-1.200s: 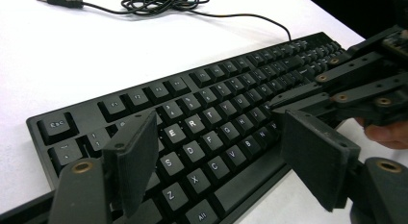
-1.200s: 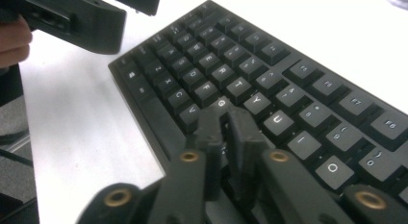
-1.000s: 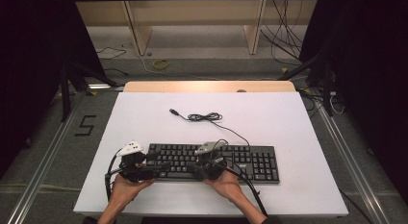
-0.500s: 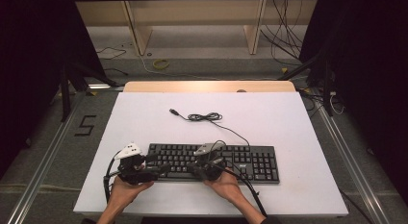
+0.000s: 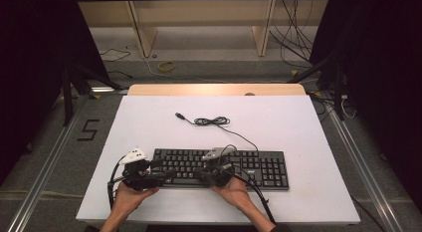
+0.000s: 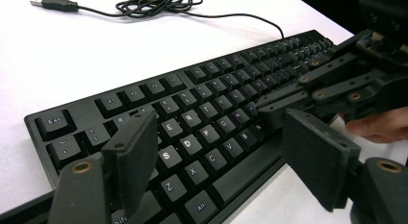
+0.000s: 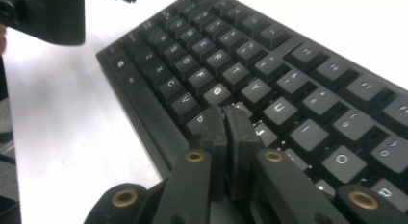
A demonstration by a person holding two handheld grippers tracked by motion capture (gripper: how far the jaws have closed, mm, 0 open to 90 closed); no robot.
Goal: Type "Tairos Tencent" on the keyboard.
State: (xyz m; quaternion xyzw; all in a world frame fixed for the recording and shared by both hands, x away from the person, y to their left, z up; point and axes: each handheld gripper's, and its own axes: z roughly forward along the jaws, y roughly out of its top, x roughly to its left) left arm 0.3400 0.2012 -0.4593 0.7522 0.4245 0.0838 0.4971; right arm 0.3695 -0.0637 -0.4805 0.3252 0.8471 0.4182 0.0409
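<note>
Landmark: I take the keyboard (image 5: 219,168) as my reference; it lies flat on the white table (image 5: 308,142), toward the near edge, its long axis running left to right across my view from above.

Work in hand: I judge it to be key pressing, with both tools over the letter block.

Right gripper (image 7: 226,119): its jaws are pressed together with nothing between them, the joined tips pointing down at the middle letter rows. In its own view the tips sit just over the keys around G and H; I cannot tell whether they touch a key yet.

Left gripper (image 6: 219,154): its jaws stand wide apart and hold nothing. They hover over the keyboard's left front corner, straddling the lower letter rows and the space bar edge.

Left hand (image 5: 130,196): in front of the keyboard's left end, off its near edge.

Right hand (image 5: 234,189): in front of the keyboard's middle, also off the near edge.

Deciding relation: the keys lie directly below and slightly ahead of the right tips, so I judge the right side nearer to a press; the move is a short drop, not a travel along the long axis.

Cable (image 5: 214,121): trails from the keyboard's back edge toward the far side, loosely coiled, plug (image 5: 179,115) lying free on the table beyond.

Risk: I reckon joined tips could catch two neighbouring keys at once.
</note>
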